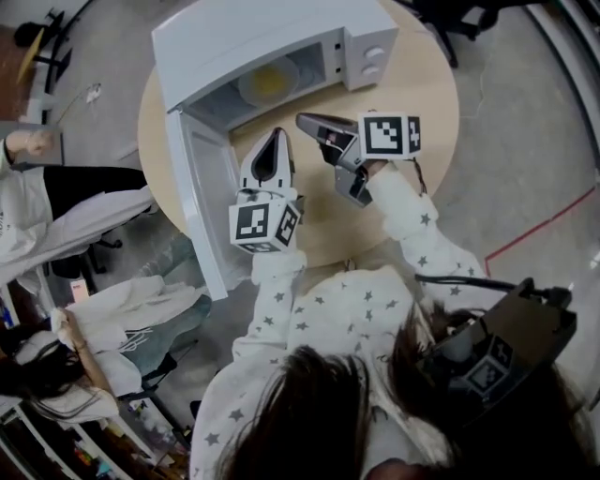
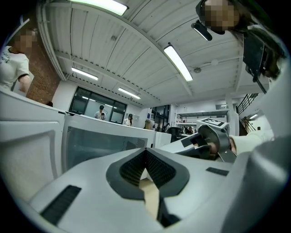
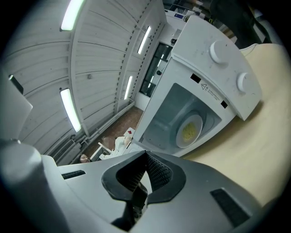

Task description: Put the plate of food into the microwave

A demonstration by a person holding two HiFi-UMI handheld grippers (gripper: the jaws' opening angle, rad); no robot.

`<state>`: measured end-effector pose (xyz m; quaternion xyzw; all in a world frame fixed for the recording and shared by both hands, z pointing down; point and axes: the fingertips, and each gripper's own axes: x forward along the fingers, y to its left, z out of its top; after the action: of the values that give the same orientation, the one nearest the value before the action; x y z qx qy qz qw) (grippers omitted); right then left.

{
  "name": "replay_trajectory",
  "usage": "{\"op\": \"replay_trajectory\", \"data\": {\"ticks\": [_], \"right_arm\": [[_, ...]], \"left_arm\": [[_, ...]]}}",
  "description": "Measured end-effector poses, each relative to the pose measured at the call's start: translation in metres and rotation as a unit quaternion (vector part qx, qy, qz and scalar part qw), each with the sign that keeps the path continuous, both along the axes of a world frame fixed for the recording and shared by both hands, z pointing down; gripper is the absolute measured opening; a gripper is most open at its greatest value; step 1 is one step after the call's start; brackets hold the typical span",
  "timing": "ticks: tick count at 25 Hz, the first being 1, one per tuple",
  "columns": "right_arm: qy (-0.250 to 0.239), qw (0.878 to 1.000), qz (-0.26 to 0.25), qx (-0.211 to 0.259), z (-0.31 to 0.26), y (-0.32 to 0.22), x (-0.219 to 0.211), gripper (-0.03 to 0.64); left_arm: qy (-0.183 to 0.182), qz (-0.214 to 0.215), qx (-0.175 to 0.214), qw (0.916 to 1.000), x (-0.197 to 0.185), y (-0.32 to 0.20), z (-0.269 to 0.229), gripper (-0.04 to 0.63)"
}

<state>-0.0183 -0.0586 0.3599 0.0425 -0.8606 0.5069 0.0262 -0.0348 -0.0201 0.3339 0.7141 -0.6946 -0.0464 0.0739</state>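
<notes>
The white microwave stands at the back of the round wooden table with its door swung open to the left. Inside the cavity lies the white plate of yellow food, also seen in the right gripper view as the plate. My left gripper hovers over the table just in front of the open cavity, its jaws together and empty. My right gripper sits beside it to the right, pointing at the microwave, shut with nothing held.
The open door stands close on my left gripper's left side. The control panel with two knobs is at the microwave's right end. People sit on the floor side left of the table. A black chair stands behind.
</notes>
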Motion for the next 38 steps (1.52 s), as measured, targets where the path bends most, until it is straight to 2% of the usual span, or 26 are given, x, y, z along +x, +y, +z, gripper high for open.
{"op": "replay_trajectory", "data": {"ticks": [10,26,38], "right_arm": [[-0.04,0.999,-0.003,0.017,-0.028,0.031,0.045,0.006],[-0.061,0.998,-0.009,0.018,-0.037,0.04,0.052,0.006],[-0.066,0.998,-0.01,0.019,-0.04,0.041,0.053,0.006]], "left_arm": [[-0.021,0.033,0.012,0.9992,0.04,0.028,-0.021,0.002],[-0.04,0.045,0.02,0.998,0.052,0.028,-0.037,0.002],[-0.04,0.042,0.023,0.998,0.052,0.028,-0.039,0.002]]}}
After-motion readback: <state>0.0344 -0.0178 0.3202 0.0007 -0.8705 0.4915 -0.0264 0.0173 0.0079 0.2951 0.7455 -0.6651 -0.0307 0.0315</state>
